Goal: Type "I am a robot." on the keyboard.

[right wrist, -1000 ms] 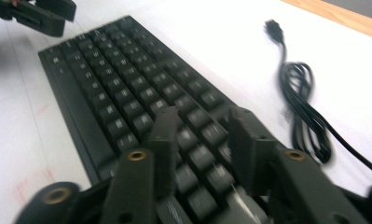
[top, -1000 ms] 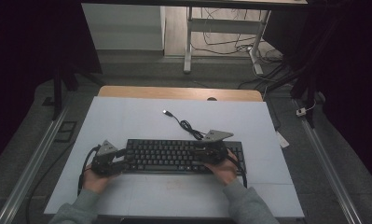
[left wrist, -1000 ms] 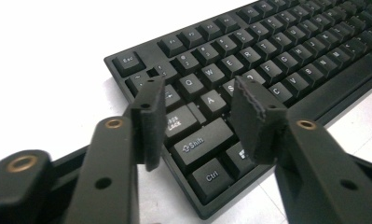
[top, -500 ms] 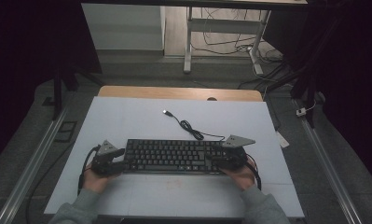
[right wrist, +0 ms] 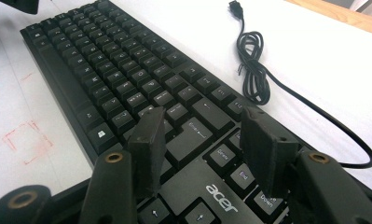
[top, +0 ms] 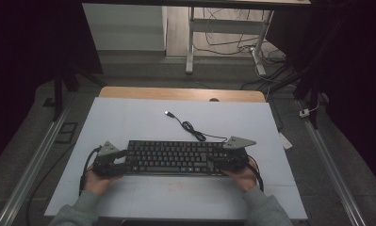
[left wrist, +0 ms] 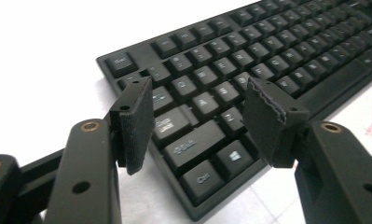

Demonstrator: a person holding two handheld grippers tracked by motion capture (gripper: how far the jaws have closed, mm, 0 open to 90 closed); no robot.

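Your left gripper (left wrist: 197, 116) and right gripper (right wrist: 200, 149) have just been opening and now stand wide over the two ends of the black keyboard (top: 174, 157), which lies flat on the white table (top: 129, 117), gripped by neither

A white table (top: 129, 117) carries a black keyboard (top: 176, 157) near the front, its cable (top: 190, 128) coiled behind.

- High view: dim room, black at both sides, the pale tabletop (top: 176, 122) the brightest patch; soft and grainy.
- Gripper views: tabletop glares to blown-out white in the upper frame.
- Near jaws at the bottom edge slightly soft; keyboard (left wrist: 249, 70) keys sharp, faint shadow beneath.
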